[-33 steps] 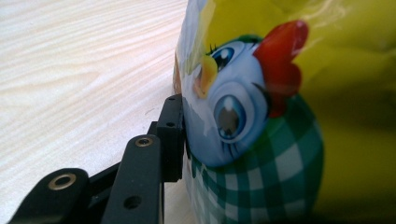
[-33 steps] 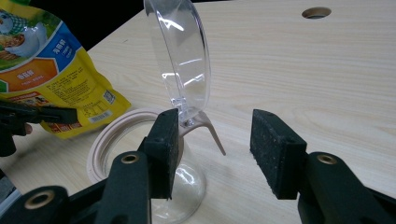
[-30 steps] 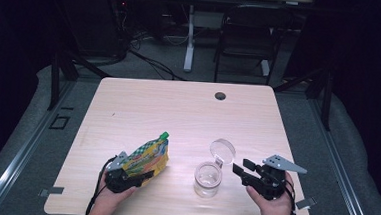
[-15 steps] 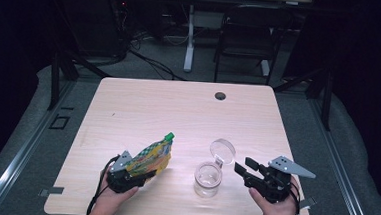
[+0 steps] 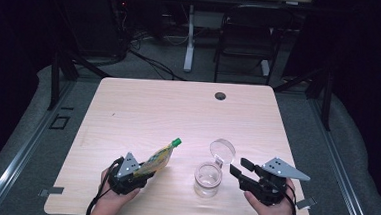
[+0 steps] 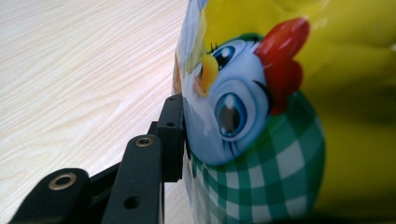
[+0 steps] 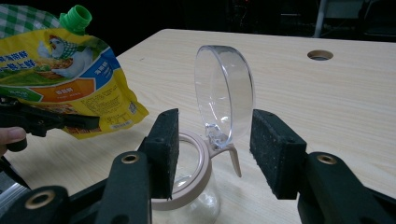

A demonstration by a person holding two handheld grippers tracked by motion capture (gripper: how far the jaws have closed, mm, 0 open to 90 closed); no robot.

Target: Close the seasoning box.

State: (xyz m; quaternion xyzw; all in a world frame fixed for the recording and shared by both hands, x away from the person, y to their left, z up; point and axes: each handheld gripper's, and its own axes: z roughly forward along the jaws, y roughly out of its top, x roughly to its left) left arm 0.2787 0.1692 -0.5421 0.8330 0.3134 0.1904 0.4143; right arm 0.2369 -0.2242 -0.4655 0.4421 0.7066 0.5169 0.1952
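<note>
At the near edge of the pale wooden worktop (image 5: 168, 111), your left gripper (image 5: 130, 174) is clamped on the bottom of a yellow pouch (image 5: 159, 157), one black pad pressed flat against its printed chick in the left gripper view. The pouch lies along a slanted line, its long axis running from your left hand up and away toward the far right, green cap (image 5: 176, 142) at the far end. Just right of it stands a clear jar (image 5: 208, 177), its hinged lid (image 5: 222, 150) flipped up on edge. Your right gripper (image 5: 238, 171) waits beside the jar, jaws apart, the lid framed between the pads without contact.
</note>
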